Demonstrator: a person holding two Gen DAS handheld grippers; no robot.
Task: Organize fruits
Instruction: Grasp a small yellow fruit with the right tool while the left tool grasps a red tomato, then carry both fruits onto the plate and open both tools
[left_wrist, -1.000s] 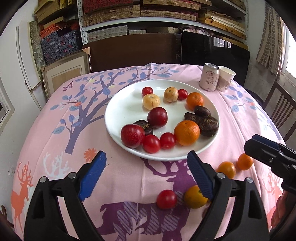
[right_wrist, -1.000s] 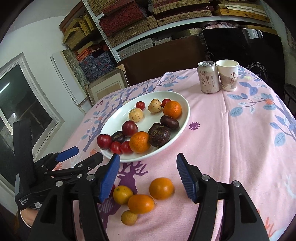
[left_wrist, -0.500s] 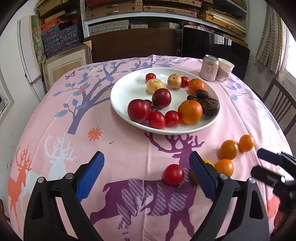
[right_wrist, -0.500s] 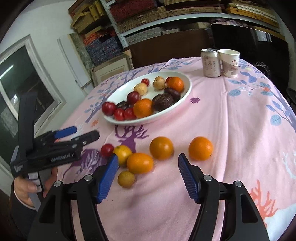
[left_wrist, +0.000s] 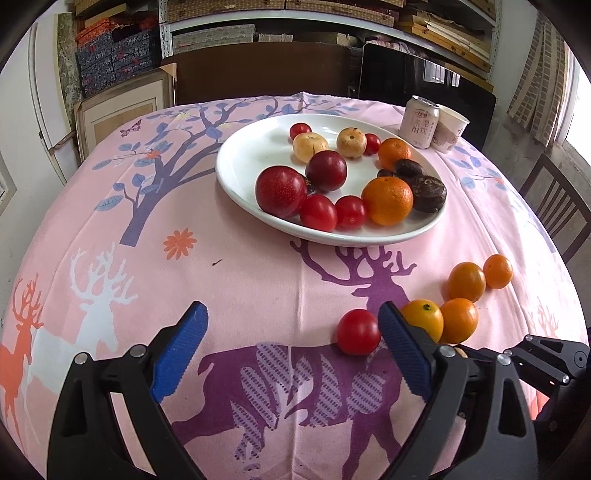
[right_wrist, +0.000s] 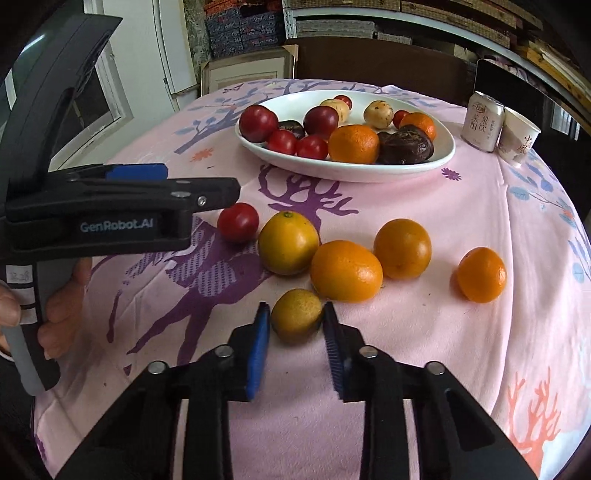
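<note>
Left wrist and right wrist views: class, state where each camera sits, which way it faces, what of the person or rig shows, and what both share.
Left wrist: sits on the left gripper, low over the tablecloth, facing the plate; its open blue fingers show, with the right gripper at lower right.
Right wrist: sits on the right gripper, facing the plate; its fingers bracket the small yellow fruit; the person's left hand shows.
Shared: plate, red tomato, can.
</note>
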